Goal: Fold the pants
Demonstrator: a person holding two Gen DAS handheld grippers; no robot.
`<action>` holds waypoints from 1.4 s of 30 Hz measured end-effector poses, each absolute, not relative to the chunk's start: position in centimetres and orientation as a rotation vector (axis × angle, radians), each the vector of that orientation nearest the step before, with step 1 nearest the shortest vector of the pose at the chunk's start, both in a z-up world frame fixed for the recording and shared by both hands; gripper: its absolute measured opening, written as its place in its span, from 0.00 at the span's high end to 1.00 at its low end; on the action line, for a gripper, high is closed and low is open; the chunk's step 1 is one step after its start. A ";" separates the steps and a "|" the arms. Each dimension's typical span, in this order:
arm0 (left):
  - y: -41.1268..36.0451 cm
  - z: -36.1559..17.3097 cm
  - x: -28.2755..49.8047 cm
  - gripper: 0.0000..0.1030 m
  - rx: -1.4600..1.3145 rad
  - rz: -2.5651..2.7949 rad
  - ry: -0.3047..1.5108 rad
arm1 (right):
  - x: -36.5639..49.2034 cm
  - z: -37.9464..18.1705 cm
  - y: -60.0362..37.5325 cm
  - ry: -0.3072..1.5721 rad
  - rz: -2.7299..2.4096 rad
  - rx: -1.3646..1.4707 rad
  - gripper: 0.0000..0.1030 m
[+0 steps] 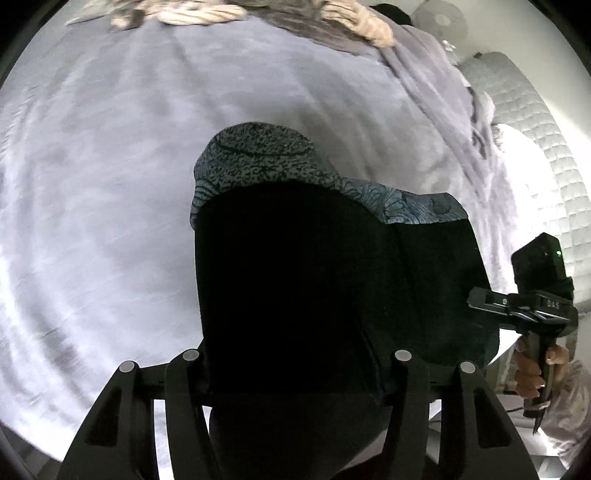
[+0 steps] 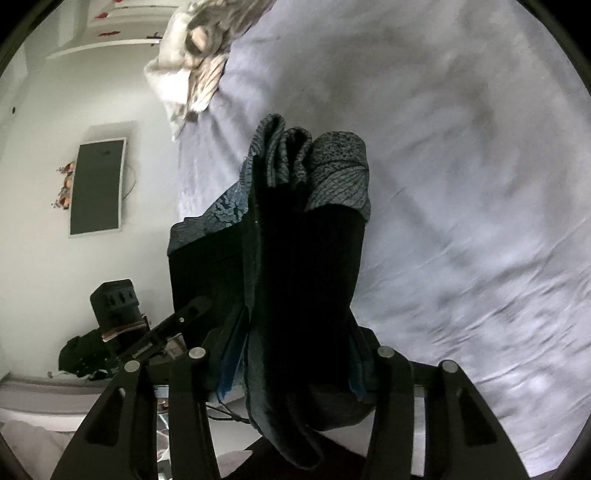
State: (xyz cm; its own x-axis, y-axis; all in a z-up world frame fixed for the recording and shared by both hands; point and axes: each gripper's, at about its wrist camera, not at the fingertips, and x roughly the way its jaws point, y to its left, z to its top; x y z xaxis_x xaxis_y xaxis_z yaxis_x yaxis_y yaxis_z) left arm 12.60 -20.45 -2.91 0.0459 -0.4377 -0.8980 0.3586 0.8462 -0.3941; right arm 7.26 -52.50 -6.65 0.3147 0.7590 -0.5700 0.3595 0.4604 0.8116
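The pants [image 1: 295,280] are dark with a blue-grey patterned side, and hang bunched over a pale lilac bed sheet [image 1: 110,184]. My left gripper [image 1: 295,373] is shut on a thick fold of them, which drapes over and hides the fingertips. My right gripper [image 2: 291,369] is shut on another bunch of the same pants [image 2: 303,258], with patterned folds showing at the top. The right gripper also shows in the left wrist view [image 1: 517,306], held by a hand at the pants' right edge. The left gripper shows in the right wrist view [image 2: 162,332].
A crumpled beige and striped blanket [image 1: 207,13] lies at the far end of the bed. A quilted white headboard [image 1: 524,122] stands to the right. In the right wrist view, a dark wall panel [image 2: 98,188] and the floor lie left of the bed.
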 end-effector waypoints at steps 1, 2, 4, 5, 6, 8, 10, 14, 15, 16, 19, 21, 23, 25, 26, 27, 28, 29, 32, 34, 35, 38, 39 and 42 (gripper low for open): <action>-19.3 -3.1 12.4 0.44 -0.066 -0.585 1.403 | 7.1 -6.8 -51.4 1.291 0.358 1.131 0.50; -18.1 -3.5 12.3 0.43 -0.065 -0.560 1.409 | 7.1 -7.1 -50.2 1.299 0.357 1.133 0.50; -16.2 -5.2 12.3 0.39 -0.048 -0.489 1.423 | 7.4 -7.9 -48.1 1.328 0.349 1.121 0.50; -15.5 -6.0 12.3 0.38 -0.044 -0.462 1.430 | 7.6 -8.6 -46.9 1.352 0.340 1.107 0.50; -14.8 -7.2 12.3 0.33 -0.035 -0.418 1.448 | 7.9 -9.4 -45.9 1.378 0.330 1.092 0.50; -13.6 -9.4 12.4 0.21 -0.037 -0.355 1.467 | 8.5 -10.8 -44.2 1.447 0.280 1.001 0.47; -12.6 -10.5 12.3 0.04 -0.076 -0.333 1.450 | 8.8 -11.8 -43.1 1.514 0.214 0.873 0.39; -12.1 -11.4 12.2 0.01 -0.135 -0.319 1.466 | 8.2 -12.1 -43.1 1.520 0.151 0.848 0.31; -12.2 -11.3 12.1 0.01 -0.127 -0.317 1.465 | 8.0 -12.1 -43.2 1.525 0.134 0.854 0.28; -12.5 -11.0 12.0 0.01 -0.103 -0.313 1.460 | 7.7 -12.0 -43.2 1.531 0.116 0.852 0.27; -12.5 -9.9 11.7 0.01 -0.028 -0.289 1.446 | 7.1 -11.1 -43.0 1.545 0.058 0.800 0.27; -12.8 -9.3 11.4 0.01 0.015 -0.266 1.441 | 7.7 -10.2 -42.6 1.553 0.040 0.775 0.25; -12.9 -8.7 11.1 0.01 0.049 -0.243 1.447 | 7.5 -9.1 -42.6 1.561 0.020 0.723 0.25; -12.9 -7.9 10.8 0.01 0.059 -0.233 1.452 | 8.0 -8.1 -42.3 1.565 0.007 0.678 0.25; -12.9 -7.6 10.6 0.01 0.060 -0.233 1.450 | 8.1 -7.5 -42.2 1.559 0.003 0.662 0.25; -13.0 -7.3 10.4 0.01 0.063 -0.234 1.449 | 8.2 -7.0 -42.2 1.552 0.002 0.654 0.25; -13.1 -6.9 10.2 0.01 0.073 -0.234 1.445 | 8.3 -6.5 -42.1 1.545 0.001 0.648 0.25; -13.3 -6.6 10.1 0.01 0.084 -0.236 1.440 | 8.4 -5.9 -41.9 1.536 0.002 0.643 0.25; -14.5 -5.6 9.4 0.01 0.136 -0.243 1.424 | 7.4 -4.4 -41.9 1.513 0.008 0.620 0.23; -15.0 -5.2 9.0 0.01 0.158 -0.254 1.419 | 7.4 -3.9 -41.5 1.507 0.010 0.598 0.23; -15.1 -5.0 8.9 0.01 0.163 -0.258 1.418 | 7.4 -3.6 -41.0 1.507 0.010 0.582 0.23; -15.4 -4.5 8.4 0.01 0.172 -0.275 1.421 | 7.7 -3.1 -40.0 1.510 0.010 0.549 0.23; -15.4 -4.4 8.1 0.01 0.176 -0.278 1.423 | 7.7 -3.0 -39.8 1.511 0.011 0.544 0.23; -16.0 -4.2 7.4 0.01 0.195 -0.284 1.425 | 7.7 -2.6 -39.1 1.512 0.005 0.528 0.23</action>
